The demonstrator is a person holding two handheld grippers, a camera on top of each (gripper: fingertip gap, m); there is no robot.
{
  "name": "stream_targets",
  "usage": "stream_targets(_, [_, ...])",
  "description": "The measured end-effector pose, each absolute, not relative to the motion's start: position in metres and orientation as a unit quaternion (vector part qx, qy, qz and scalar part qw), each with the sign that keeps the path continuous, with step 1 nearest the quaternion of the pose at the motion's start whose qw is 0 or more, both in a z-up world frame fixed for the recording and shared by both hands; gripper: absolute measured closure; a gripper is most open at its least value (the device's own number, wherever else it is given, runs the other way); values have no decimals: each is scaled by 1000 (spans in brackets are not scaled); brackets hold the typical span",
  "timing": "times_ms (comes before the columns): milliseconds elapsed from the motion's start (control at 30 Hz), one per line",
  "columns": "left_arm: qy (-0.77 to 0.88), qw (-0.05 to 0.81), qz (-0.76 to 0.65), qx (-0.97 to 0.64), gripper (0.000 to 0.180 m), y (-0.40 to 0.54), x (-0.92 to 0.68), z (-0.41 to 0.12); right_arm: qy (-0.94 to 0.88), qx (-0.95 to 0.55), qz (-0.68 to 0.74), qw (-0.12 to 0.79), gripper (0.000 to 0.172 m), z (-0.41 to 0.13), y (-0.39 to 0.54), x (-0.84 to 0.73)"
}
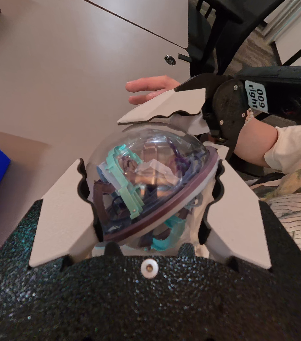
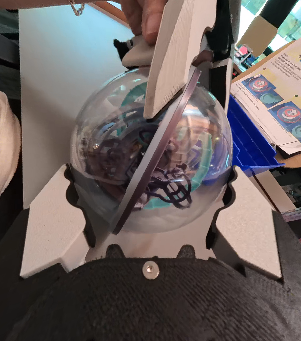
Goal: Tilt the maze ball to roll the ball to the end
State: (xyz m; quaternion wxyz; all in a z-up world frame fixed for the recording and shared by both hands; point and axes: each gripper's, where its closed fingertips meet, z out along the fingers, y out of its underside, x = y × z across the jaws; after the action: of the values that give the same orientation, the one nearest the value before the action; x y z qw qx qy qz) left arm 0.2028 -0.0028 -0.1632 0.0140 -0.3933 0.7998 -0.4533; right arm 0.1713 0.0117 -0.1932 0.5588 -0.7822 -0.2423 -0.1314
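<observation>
Bright indoor light; fisheye edges; slight blur

Pale tabletop [image 1: 57, 73], black chair [image 1: 210, 36], grey carpet [image 1: 247, 51], blue bin [image 2: 247, 138]

maze ball [image 1: 146, 177]: clear glossy plastic shell, matt teal and purple plastic tracks | left tool [image 1: 150, 177]: smooth matt white fingers [image 1: 61, 217], rough speckled black body | desk [image 1: 53, 73]: smooth matt beige | sleeve [image 1: 293, 147]: soft cream cloth | bin [image 2: 253, 140]: glossy blue plastic
</observation>
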Motion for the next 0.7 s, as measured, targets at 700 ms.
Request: stream_targets(700, [755,95,-463,-455,32,18,203,-164,-221,-782,-155,562,16,-193,22,171])
